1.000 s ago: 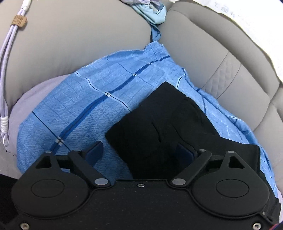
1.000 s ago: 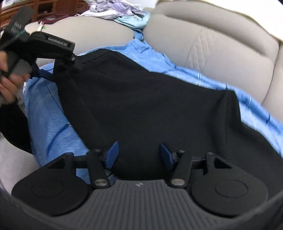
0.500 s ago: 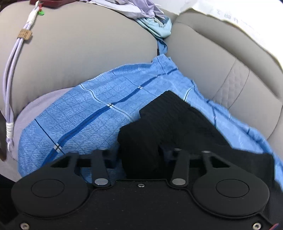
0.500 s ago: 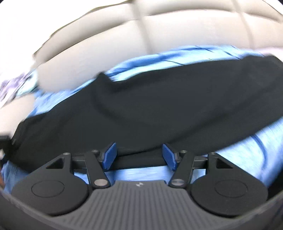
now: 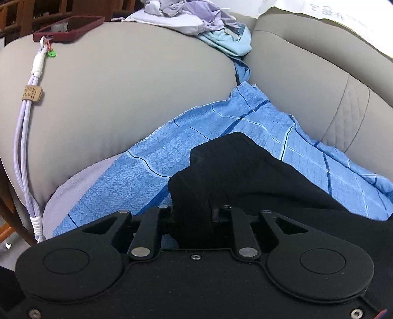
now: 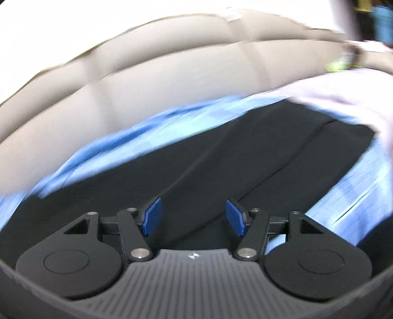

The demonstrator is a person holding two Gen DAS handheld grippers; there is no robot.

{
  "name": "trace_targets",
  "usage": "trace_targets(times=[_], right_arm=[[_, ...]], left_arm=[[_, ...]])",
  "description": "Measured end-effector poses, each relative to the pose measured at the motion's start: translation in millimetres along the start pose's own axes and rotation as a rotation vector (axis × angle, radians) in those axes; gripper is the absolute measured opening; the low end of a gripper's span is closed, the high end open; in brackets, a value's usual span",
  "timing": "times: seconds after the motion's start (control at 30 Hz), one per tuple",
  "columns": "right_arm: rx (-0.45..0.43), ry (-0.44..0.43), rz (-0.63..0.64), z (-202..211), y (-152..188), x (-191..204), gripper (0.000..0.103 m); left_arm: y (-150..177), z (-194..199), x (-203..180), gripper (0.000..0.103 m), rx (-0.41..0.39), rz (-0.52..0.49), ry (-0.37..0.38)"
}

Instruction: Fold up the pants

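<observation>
Black pants [image 5: 245, 171] lie spread on a blue checked cloth [image 5: 196, 132] over a beige sofa. My left gripper [image 5: 192, 211] holds a bunched fold at the pants' edge. Its jaws are closing, the cloth is pinched between them, and the pads are hidden by the fabric. In the blurred right wrist view, my right gripper [image 6: 192, 216] stands open just above the flat black pants [image 6: 245, 152], where a seam runs diagonally. Its blue pads [image 6: 151, 216] are wide apart with nothing gripped between them. Blue cloth [image 6: 118, 137] shows beyond the pants.
The sofa's rounded armrest [image 5: 135, 86] rises behind the cloth. On it lie a phone in a red case [image 5: 68, 27] and a lavender cord [image 5: 27, 137]. A pile of clothes [image 5: 194, 17] sits at the back. Sofa backrest [image 6: 159, 73] and a pale lavender cloth [image 6: 343, 93] edge the right view.
The left jaws went from wide open to pinched on a gathered fold of the pants and lifted slightly. The right gripper swung sideways over the pants while rolling and stayed open.
</observation>
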State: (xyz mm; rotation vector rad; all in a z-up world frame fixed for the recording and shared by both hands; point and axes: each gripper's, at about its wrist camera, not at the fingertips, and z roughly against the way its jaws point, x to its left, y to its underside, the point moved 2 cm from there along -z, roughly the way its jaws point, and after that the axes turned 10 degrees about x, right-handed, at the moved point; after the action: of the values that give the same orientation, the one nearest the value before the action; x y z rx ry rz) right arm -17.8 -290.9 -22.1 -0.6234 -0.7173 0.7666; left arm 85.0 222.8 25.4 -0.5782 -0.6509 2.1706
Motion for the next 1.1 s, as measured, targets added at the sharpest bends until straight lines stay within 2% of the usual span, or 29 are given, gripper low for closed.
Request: trace_targets(times=[0.07, 0.17, 0.27, 0.43, 0.5, 0.53, 0.57, 0.6, 0.7, 0.8, 0.9, 1.0, 1.1], right_arm=[[-0.055, 0.068, -0.128, -14.7, -34.0, -36.1, 0.073], [-0.087, 0.143, -0.276, -46.8, -80.4, -86.3, 0.073], [-0.072, 0.219, -0.360, -77.5, -112.8, -125.8, 0.073], [0.016, 0.161, -0.525, -122.0, -133.4, -191.9, 0.072], [0.012, 0.160, -0.503, -135.9, -140.4, -197.4, 0.068], [0.022, 0.169, -0.482, -140.6, -144.8, -196.2, 0.056], [0.034, 0.185, -0.461, -144.0, -149.2, -196.5, 0.022], [0.062, 0.197, -0.445, -148.2, -152.3, -196.3, 0.003], [0.052, 0.228, -0.406, -141.7, -157.7, -196.5, 0.002], [0.021, 0.277, -0.391, -110.7, -157.9, -199.1, 0.002], [0.022, 0.216, -0.454, -92.8, -153.6, -213.2, 0.002], [0.031, 0.204, -0.526, -86.0, -152.5, -225.8, 0.002], [0.020, 0.271, -0.556, -78.4, -153.4, -227.0, 0.002]], left_arm=[[0.6, -1.0, -0.8, 0.017, 0.002, -0.001, -0.008], [-0.2, -3.1, -2.5, 0.018, 0.008, 0.007, -0.017], [0.1, -4.4, -5.0, 0.018, 0.004, -0.008, -0.032], [-2.2, -7.0, -6.4, 0.019, 0.013, -0.009, -0.039], [-3.2, -8.6, -8.3, 0.019, 0.015, -0.009, -0.046], [-3.1, -8.9, -9.3, 0.019, 0.013, -0.013, -0.051], [-2.8, -9.3, -10.8, 0.020, 0.011, -0.019, -0.058], [-2.0, -9.4, -11.9, 0.020, 0.009, -0.022, -0.064], [-2.0, -10.4, -12.9, 0.020, 0.007, -0.024, -0.068], [-1.3, -10.5, -13.3, 0.020, 0.006, -0.031, -0.068], [-1.4, -11.5, -14.0, 0.020, 0.003, -0.046, -0.073], [-2.7, -12.2, -13.3, 0.021, 0.009, -0.043, -0.065], [-3.0, -11.5, -12.3, 0.021, 0.018, -0.039, -0.047]])
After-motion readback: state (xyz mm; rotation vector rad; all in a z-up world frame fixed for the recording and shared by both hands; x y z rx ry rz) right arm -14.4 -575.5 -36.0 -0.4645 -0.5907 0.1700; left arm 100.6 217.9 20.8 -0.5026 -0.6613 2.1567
